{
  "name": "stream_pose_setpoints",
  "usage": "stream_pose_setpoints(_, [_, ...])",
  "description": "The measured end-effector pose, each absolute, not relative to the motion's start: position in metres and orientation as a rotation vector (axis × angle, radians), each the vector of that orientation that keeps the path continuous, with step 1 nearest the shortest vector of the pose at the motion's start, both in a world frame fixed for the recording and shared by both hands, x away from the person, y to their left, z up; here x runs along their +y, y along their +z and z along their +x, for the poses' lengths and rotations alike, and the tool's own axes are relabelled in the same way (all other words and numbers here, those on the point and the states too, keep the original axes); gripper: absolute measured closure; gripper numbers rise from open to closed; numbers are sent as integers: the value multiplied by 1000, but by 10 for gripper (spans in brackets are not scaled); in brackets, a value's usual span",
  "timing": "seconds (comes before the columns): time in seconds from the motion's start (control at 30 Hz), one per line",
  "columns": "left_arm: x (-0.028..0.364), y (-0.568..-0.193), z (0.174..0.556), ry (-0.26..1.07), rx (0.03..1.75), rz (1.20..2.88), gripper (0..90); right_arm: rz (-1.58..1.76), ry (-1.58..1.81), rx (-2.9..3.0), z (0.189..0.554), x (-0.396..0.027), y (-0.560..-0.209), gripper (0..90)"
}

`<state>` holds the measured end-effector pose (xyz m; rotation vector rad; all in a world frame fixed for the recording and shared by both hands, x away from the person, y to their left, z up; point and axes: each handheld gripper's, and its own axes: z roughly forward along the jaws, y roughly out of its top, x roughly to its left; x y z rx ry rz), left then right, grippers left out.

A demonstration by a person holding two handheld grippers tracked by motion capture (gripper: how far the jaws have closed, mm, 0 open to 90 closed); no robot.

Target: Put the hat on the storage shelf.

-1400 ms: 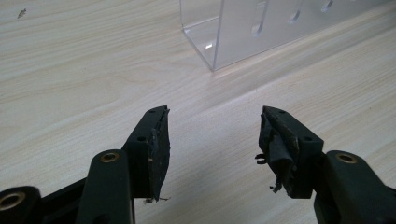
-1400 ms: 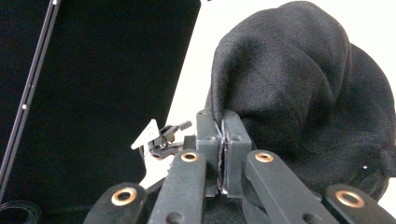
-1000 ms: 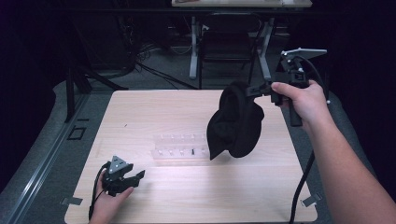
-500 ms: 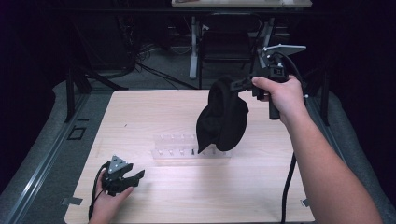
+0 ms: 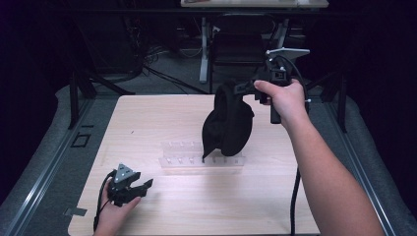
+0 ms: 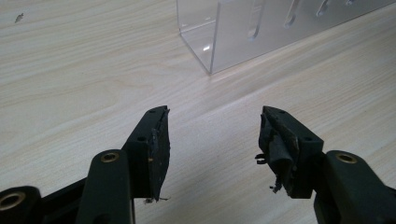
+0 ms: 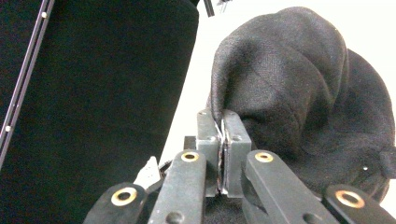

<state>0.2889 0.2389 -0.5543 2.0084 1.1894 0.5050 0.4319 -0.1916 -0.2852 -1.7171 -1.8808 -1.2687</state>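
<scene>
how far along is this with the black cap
Done: the right claw is shut on the cap's edge and the cap hangs clear of the table. In hand: it is above the clear rack. Left: setting it down; the left claw rests open, holding nothing.

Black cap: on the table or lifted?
Lifted. The black cap hangs from the right gripper, jaws shut on its edge, above the clear rack.
</scene>
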Motion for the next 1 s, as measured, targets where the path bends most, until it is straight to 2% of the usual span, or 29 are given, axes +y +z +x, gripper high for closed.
stream_pose_setpoints(0.63, [233,-548,290,515,1156,1985,448,-1689,-1259,-1904,430,-179,-295,881])
stream_pose_setpoints(1.0, [207,-521,294,534,1036,1986,483,-1636,-1270,-1905,426,-166,-299,878])
